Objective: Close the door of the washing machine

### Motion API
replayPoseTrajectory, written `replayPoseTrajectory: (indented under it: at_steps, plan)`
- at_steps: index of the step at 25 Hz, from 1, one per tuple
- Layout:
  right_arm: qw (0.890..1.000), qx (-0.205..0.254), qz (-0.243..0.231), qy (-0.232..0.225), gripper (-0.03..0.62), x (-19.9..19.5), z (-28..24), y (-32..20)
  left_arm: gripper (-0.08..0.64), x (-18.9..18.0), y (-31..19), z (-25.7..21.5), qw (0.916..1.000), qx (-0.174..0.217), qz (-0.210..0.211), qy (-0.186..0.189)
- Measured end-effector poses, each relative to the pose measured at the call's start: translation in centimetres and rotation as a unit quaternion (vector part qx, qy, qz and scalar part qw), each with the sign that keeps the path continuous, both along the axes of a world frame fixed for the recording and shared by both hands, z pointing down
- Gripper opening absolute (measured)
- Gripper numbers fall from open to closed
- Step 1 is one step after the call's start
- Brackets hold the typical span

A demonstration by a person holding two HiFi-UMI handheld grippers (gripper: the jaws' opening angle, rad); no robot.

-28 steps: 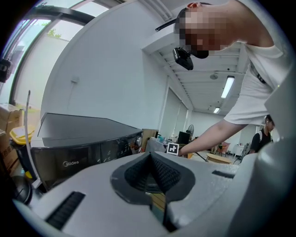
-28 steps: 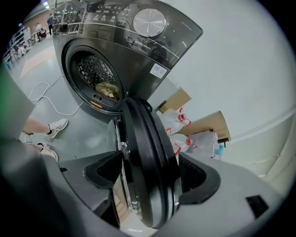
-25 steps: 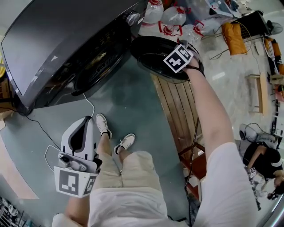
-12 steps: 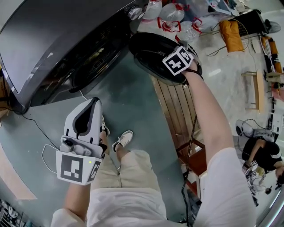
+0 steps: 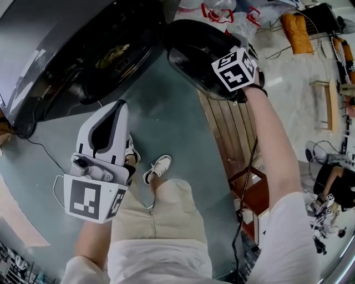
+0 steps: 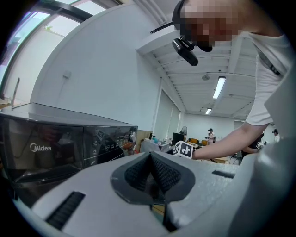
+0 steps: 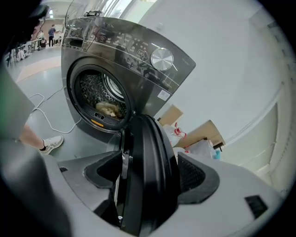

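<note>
The dark grey washing machine point(image 5: 55, 39) lies at the head view's upper left, its drum opening point(image 5: 111, 61) uncovered. In the right gripper view, laundry point(image 7: 108, 109) lies inside the drum point(image 7: 99, 102). The round black door point(image 5: 197, 55) stands swung out to the right. My right gripper point(image 5: 236, 72) is at the door's far rim. In its own view the door's edge point(image 7: 148, 152) fills the gap between the jaws of the right gripper point(image 7: 148, 180). My left gripper point(image 5: 113, 111) hangs low over the floor, apart from the machine. The left gripper point(image 6: 150, 173) is shut on nothing.
Wooden planks point(image 5: 227, 133) and a red-framed stool point(image 5: 249, 191) lie right of my legs. My shoes point(image 5: 158, 166) are on the green floor, a white cable point(image 5: 44, 155) trailing from the machine. Bags point(image 5: 222, 11) and cardboard boxes point(image 7: 203, 134) sit behind the door.
My left gripper has risen and come forward toward the machine. My right gripper stays on the door's rim; the door's swing looks little changed.
</note>
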State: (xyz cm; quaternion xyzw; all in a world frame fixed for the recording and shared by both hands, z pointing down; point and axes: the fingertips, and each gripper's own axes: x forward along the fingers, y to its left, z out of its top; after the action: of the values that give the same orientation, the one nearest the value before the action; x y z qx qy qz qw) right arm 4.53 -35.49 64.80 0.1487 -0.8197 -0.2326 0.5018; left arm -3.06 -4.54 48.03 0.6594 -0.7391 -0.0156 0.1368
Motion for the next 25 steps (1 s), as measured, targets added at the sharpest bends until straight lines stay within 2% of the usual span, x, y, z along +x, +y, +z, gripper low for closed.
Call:
replayPoseTrajectory:
  at_steps: [7, 10, 14, 16, 17, 21, 25]
  plan:
    - [0.999, 0.005, -0.016, -0.044, 0.365, 0.7, -0.4, 4.2, 0.005, 2.4, 0.3, 3.0, 0.9999, -0.006, -0.005, 0.009]
    - [0.997, -0.028, -0.009, -0.074, 0.356, 0.6, -0.3, 6.0, 0.005, 3.3, 0.5, 4.6, 0.9997, -0.009, -0.009, 0.020]
    - [0.985, -0.105, 0.038, -0.135, 0.340, 0.1, -0.7, 8.1, 0.005, 4.0, 1.0, 6.1, 0.9992, -0.019, -0.015, 0.031]
    - [0.977, -0.133, 0.058, -0.154, 0.286, -0.3, -0.9, 8.9, 0.005, 4.0, 1.3, 6.3, 0.9990, -0.022, -0.017, 0.033]
    - [0.974, -0.144, 0.064, -0.162, 0.282, -0.4, -1.0, 9.3, 0.005, 4.0, 1.5, 6.3, 0.9990, -0.023, -0.017, 0.034]
    - [0.964, -0.174, 0.068, -0.189, 0.261, -0.7, -1.7, 11.4, 0.005, 4.0, 2.3, 6.2, 0.9990, -0.026, -0.016, 0.033]
    - [0.956, -0.189, 0.063, -0.216, 0.265, -1.1, -2.3, 13.5, 0.005, 3.4, 3.2, 6.6, 0.9985, -0.032, -0.024, 0.038]
